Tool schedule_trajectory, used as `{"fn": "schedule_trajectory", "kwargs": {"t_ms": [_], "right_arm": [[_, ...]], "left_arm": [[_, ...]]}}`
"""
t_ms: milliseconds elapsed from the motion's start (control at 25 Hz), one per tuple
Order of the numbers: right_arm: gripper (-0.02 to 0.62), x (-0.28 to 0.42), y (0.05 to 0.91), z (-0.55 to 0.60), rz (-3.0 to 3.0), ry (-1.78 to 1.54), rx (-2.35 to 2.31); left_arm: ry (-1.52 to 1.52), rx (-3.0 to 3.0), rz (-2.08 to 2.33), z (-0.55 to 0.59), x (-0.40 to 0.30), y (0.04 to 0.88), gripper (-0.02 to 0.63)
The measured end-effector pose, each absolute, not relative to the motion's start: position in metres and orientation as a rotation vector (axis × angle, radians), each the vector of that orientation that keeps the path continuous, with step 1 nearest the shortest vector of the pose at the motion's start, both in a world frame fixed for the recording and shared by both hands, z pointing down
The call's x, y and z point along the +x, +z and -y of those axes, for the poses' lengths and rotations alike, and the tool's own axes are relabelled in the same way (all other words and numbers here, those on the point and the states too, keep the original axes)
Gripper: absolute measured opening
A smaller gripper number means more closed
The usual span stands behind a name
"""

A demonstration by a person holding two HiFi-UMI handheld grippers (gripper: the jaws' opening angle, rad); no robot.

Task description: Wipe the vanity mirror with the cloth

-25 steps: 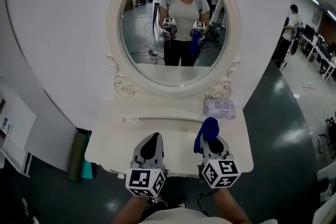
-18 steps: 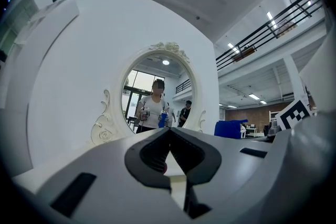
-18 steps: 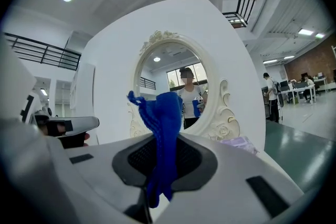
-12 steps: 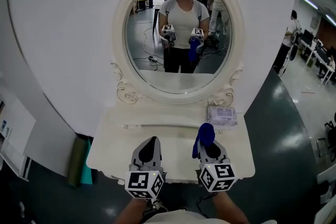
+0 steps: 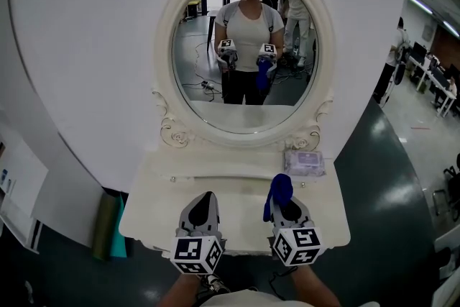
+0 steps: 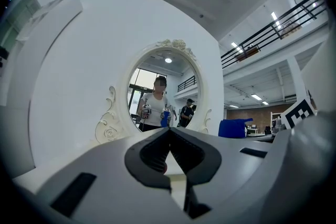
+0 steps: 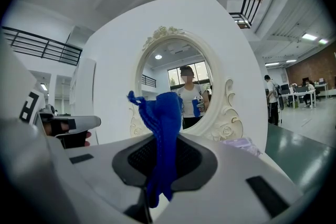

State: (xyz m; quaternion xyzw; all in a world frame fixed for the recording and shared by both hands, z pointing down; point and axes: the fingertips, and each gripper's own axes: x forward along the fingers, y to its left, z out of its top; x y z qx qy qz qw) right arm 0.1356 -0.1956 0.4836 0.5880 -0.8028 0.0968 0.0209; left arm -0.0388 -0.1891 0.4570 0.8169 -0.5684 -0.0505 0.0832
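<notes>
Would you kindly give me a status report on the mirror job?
Left gripper shut, empty. Right gripper shut on blue cloth, not yet at mirror. Packet on vanity, lower right of mirror.

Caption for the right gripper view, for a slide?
Right hand-held gripper shut on a blue cloth, facing the oval vanity mirror.

I see the cloth as a plain, deep royal blue, with a knitted weave showing in the right gripper view. The vanity mirror has a cream-white frame carved with scrolls and roses, and the desk below it is the same cream. The left claw and right claw are pale grey with black ribbed pads. Their cubes carry black-and-white square markers. Right of centre in the head view a pack is pale lilac. The floor is dark grey-green and the wall white.
</notes>
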Motion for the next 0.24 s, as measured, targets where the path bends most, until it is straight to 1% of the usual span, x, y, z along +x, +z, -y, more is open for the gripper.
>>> {"fn": "schedule_trajectory", "kwargs": {"t_ms": [240], "right_arm": [[0.064,0.1344,0.4844,0.1957,2.487,0.301,1.821]], "left_arm": [[-0.149,2.435,1.699,0.1899,-0.0400,0.4584,0.005]]}}
